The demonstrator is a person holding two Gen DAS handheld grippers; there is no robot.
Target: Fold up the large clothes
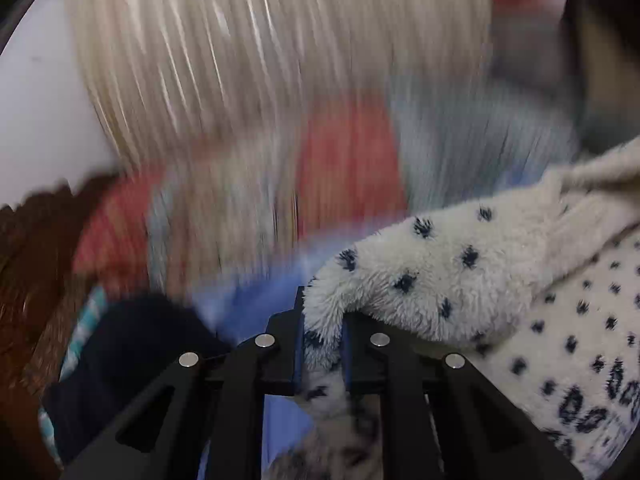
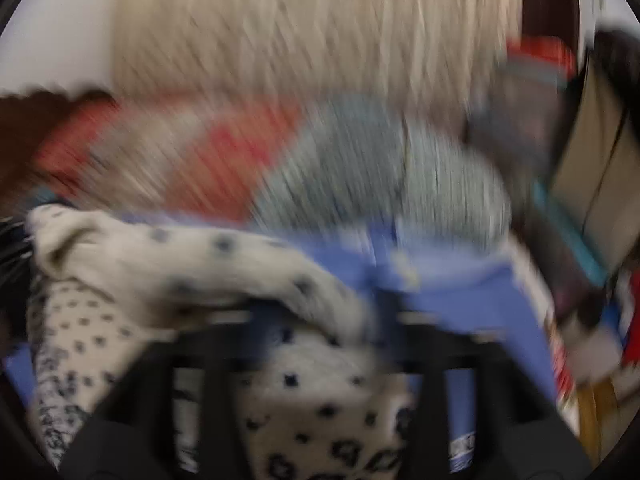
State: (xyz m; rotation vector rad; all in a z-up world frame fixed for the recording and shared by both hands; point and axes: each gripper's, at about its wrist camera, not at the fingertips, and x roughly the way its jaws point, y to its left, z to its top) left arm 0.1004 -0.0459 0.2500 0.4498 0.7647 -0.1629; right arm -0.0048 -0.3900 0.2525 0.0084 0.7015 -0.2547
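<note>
A cream fleece garment with dark blue spots (image 1: pixel 460 276) fills the lower right of the left wrist view. My left gripper (image 1: pixel 323 332) is shut on a folded edge of it, the fabric pinched between the two black fingers. The same garment (image 2: pixel 192 268) drapes across the right wrist view, over and under my right gripper (image 2: pixel 324 320). That view is heavily blurred; the fabric lies across the fingers and hides the gap, so I cannot tell how the jaws stand.
A blue sheet (image 2: pixel 452 280) lies under the garment. Beyond it lie red and striped grey-blue cloths (image 2: pixel 360 168) and a pale curtain (image 1: pixel 260 60). Dark wood (image 1: pixel 24 280) stands at the left. Boxes and clutter (image 2: pixel 592 160) stand at the right.
</note>
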